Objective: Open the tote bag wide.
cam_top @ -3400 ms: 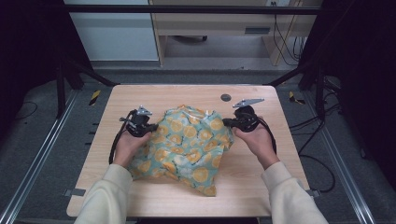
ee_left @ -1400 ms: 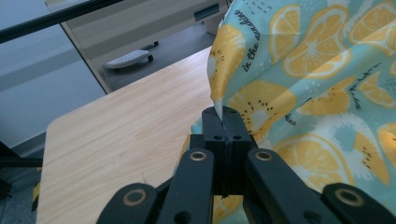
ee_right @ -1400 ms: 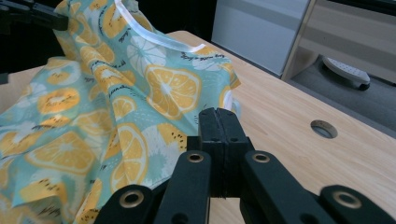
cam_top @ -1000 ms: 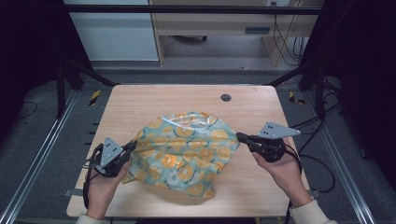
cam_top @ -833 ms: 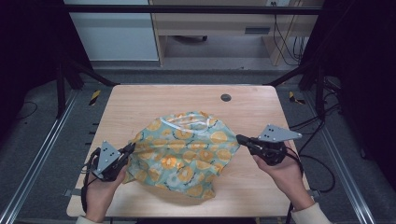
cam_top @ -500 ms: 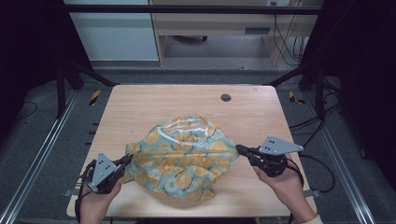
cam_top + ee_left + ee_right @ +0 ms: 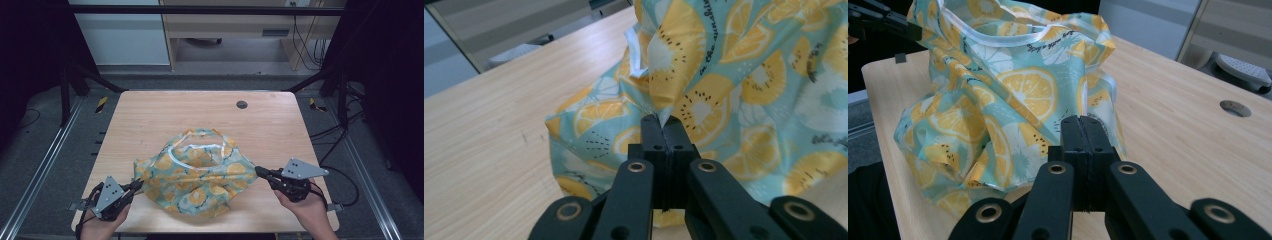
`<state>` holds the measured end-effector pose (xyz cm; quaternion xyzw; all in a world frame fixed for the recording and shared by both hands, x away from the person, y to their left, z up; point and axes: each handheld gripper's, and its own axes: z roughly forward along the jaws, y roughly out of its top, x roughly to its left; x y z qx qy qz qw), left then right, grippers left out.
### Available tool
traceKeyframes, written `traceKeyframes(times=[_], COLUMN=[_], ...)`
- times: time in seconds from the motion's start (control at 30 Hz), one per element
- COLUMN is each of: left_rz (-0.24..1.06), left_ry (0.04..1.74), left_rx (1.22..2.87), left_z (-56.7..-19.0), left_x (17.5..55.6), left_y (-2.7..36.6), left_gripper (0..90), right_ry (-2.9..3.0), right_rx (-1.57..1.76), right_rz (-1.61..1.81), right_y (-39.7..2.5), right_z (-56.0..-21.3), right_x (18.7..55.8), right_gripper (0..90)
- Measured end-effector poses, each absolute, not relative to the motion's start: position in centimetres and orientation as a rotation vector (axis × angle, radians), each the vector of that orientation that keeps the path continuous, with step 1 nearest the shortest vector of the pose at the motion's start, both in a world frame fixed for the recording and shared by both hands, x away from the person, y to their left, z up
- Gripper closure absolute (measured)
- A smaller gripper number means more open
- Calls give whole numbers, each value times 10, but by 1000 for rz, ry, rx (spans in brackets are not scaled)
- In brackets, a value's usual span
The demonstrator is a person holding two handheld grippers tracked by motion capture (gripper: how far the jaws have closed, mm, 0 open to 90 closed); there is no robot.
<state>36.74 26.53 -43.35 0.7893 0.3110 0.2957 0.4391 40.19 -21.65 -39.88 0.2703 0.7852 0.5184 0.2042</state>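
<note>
A teal cloth (image 7: 200,175) printed with orange and lemon slices, edged in white trim, hangs bunched between both grippers over the front part of the wooden table (image 7: 150,120). My left gripper (image 7: 136,184) is at the front left, shut on a corner of the cloth (image 7: 734,75); its own view has the jaws (image 7: 663,122) pressed together with fabric pinched at their tips. My right gripper (image 7: 259,171) is at the front right, shut on the opposite edge of the cloth (image 7: 1018,90), jaws (image 7: 1082,122) closed. The cloth's middle puffs upward with an open fold on top.
A round cable hole (image 7: 242,104) sits in the table at the back middle, also seen as the hole (image 7: 1235,108) in the right gripper view. Dark frame posts and cables stand around the table. A cabinet is beyond the far edge.
Both grippers have drawn back from mid-table toward the front edge and spread apart, carrying the cloth. The cloth has slid nearer and billowed up between them.
</note>
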Motion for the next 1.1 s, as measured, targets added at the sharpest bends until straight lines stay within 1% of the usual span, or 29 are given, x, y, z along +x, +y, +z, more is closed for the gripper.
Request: traceKeyframes(times=[0.13, 0.4, 0.9, 1.1], left_rz=[709, 621, 571, 585], left_ry=[743, 764, 746, 737], left_rx=[2013, 2103, 2206, 2267], left_z=[-439, -448, -462, -466], left_x=[368, 371, 381, 387], left_y=[262, 258, 253, 252], left_gripper=[900, 900, 900, 900], right_ry=[2187, 2211, 2296, 2337], right_rx=[779, 789, 773, 773], right_rz=[1471, 1484, 1445, 1414], right_y=[-223, -228, -230, -228], right_z=[-408, -419, -438, -445], right_x=[399, 398, 401, 404], right_gripper=[900, 900, 900, 900])
